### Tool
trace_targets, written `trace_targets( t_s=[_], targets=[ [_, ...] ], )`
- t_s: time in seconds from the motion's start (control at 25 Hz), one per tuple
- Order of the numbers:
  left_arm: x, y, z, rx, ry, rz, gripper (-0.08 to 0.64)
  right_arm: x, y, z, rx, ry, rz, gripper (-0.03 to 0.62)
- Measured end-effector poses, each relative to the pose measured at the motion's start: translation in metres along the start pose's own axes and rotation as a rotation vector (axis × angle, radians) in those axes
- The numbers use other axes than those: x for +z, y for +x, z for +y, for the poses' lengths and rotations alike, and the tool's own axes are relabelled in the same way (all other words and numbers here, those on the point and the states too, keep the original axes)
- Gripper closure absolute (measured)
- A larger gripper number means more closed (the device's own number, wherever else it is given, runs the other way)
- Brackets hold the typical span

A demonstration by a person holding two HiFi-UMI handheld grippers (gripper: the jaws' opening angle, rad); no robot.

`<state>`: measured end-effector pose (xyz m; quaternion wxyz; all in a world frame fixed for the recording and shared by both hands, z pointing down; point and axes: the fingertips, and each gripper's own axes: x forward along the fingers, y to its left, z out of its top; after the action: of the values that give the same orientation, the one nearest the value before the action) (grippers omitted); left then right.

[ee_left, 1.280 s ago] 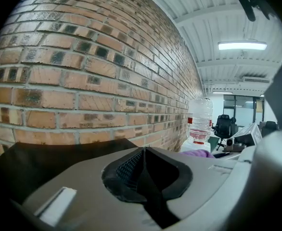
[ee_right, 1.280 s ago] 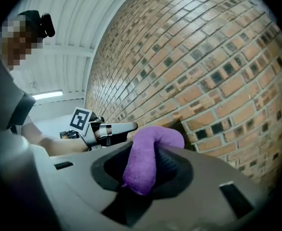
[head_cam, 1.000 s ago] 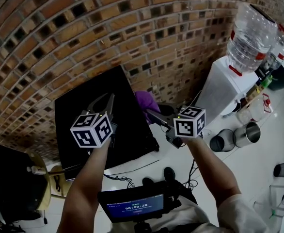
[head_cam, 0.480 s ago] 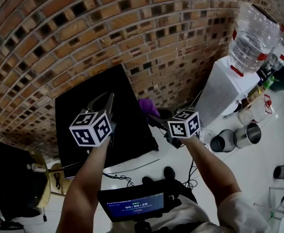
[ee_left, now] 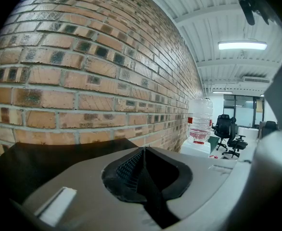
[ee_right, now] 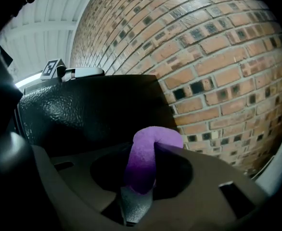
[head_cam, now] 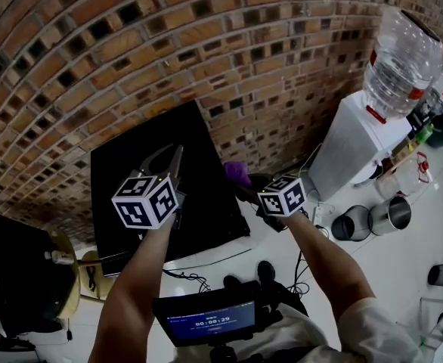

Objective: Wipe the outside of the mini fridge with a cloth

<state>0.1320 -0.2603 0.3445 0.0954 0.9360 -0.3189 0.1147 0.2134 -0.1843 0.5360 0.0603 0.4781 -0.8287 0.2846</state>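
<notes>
Right gripper point(ee_right: 142, 174): jaws clamped on a purple cloth point(ee_right: 150, 143); a rounded fold bulges past the tips, centre of the right gripper view.
Left gripper point(ee_left: 143, 170): jaws pressed together with nothing between them, low centre of the left gripper view.
Cloth position: just in front of the textured black side of the mini fridge point(ee_right: 83, 114); whether it touches cannot be told.
Head view, right gripper point(head_cam: 244, 191): centre of frame, beside the fridge's right edge, purple cloth point(head_cam: 236, 172) at its tip.
Head view, left gripper point(head_cam: 175, 161): left of centre, over the fridge's black top point(head_cam: 131, 172).
Mini fridge: a black box standing against the brick wall point(head_cam: 168, 44), centre-left of frame.
Right side of frame: a white water dispenser point(head_cam: 350, 142) with a clear bottle on top, two metal pots point(head_cam: 388, 214) on the floor below it.
</notes>
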Motion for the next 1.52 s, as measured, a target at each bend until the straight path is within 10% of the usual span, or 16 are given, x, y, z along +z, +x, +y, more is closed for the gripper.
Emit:
trace_targets(
  t_s=[1.12,1.52],
  targets=[
    [0.001,-0.001,0.000,-0.001,0.000,-0.001,0.552,-0.093,0.041,-0.051,-0.178,0.050,0.290,0.477],
    [0.001,-0.001,0.001,0.000,0.001,0.000,0.552,-0.050,0.003,-0.042,-0.165,0.039,0.137,0.477]
  ],
)
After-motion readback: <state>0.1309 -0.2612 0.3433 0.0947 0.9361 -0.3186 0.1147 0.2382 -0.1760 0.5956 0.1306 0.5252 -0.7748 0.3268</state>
